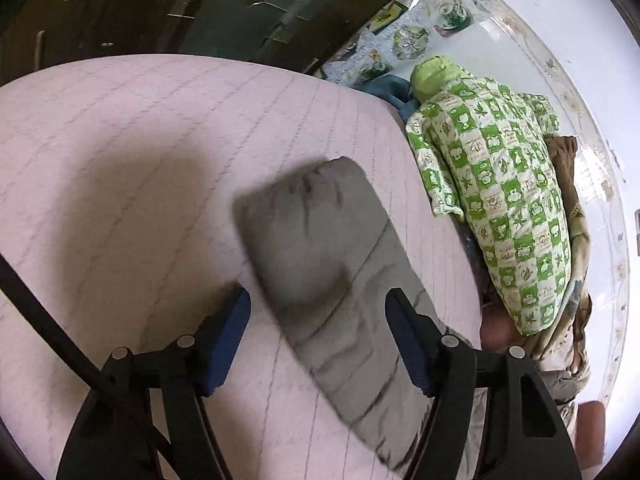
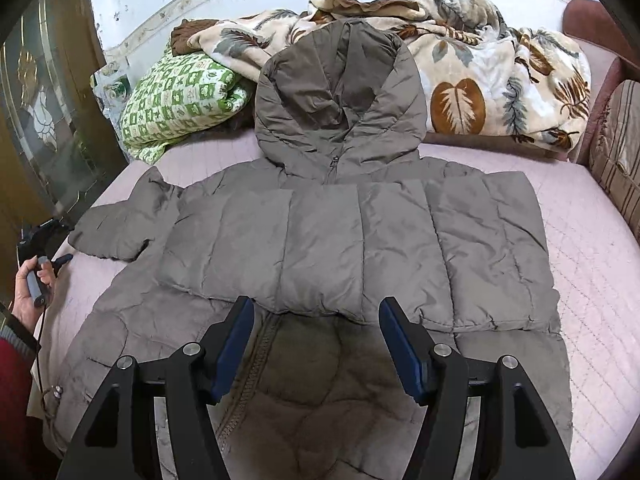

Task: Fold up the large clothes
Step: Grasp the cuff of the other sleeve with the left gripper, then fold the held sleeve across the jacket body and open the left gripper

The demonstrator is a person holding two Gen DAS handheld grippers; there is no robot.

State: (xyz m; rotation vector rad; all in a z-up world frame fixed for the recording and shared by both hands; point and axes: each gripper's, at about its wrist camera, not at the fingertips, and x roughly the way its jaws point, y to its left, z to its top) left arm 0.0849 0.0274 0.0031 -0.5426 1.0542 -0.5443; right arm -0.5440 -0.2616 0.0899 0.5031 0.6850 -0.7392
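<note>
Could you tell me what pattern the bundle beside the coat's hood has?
Green and white checks on the bundle, clearest in the left wrist view.

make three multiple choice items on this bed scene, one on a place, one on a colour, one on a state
1. Where does the jacket's hood point?
A. toward the leaf blanket
B. toward the claws
C. off the bed's side

2. What colour are the checks on the quilt beside the hood?
A. red
B. green
C. blue

3. How is the sleeve on the right claw's side?
A. hanging off the bed
B. folded across the chest
C. tucked in the hood

Answers:
1 A, the hood lies against the blanket at the far edge.
2 B, green and white squares show in both views.
3 B, a quilted band lies across the front.
</note>
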